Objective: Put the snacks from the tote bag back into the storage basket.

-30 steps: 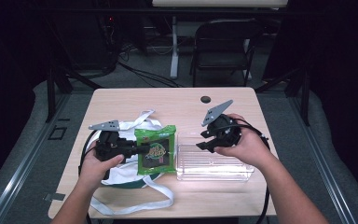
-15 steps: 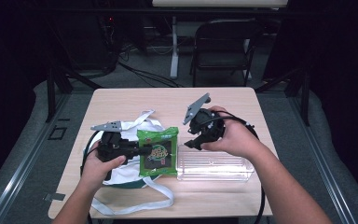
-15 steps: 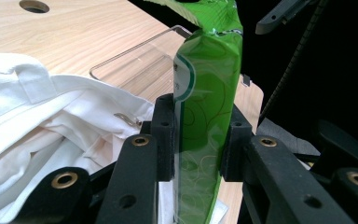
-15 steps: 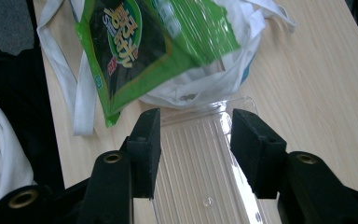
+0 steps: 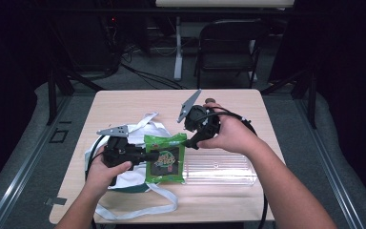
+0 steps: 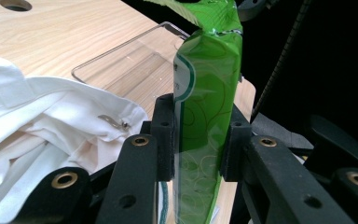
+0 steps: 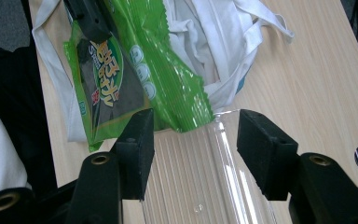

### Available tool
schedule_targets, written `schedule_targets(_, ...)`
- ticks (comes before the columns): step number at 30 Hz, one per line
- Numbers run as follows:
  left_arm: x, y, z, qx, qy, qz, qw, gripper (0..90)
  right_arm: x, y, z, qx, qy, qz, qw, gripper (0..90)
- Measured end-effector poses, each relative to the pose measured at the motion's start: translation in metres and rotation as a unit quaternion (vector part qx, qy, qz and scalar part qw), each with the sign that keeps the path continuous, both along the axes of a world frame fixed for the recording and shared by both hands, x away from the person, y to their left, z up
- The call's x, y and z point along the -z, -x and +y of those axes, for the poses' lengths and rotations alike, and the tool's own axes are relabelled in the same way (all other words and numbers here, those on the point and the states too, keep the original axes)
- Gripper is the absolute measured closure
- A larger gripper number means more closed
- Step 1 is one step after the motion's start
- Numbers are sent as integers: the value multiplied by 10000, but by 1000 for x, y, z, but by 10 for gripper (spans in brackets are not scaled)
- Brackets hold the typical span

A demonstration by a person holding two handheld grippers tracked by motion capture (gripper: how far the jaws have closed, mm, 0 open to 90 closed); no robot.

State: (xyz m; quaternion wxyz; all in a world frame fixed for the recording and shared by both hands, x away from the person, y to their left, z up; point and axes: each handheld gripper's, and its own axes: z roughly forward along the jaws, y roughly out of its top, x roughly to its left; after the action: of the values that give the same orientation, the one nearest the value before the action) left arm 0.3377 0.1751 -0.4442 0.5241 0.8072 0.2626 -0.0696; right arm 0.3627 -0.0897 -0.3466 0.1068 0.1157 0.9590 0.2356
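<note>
Between the pads of the left gripper the green snack packet is clamped by its edge and held above the table, near its front edge. Jaws of the right gripper have just been opening and stand apart with nothing pressed between them, close to the packet's crimped end. The packet is glossy with a dark picture. I judge it is being moved to the clear plastic tray beside it; next it must be lowered there. A white cloth bag lies under it.
</note>
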Motion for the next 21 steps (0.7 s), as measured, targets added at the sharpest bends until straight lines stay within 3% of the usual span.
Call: schedule_targets(21, 5, 3, -15, 191, -97, 24, 9998, 726, 3, 4, 13, -248, 223, 211, 9992, 441)
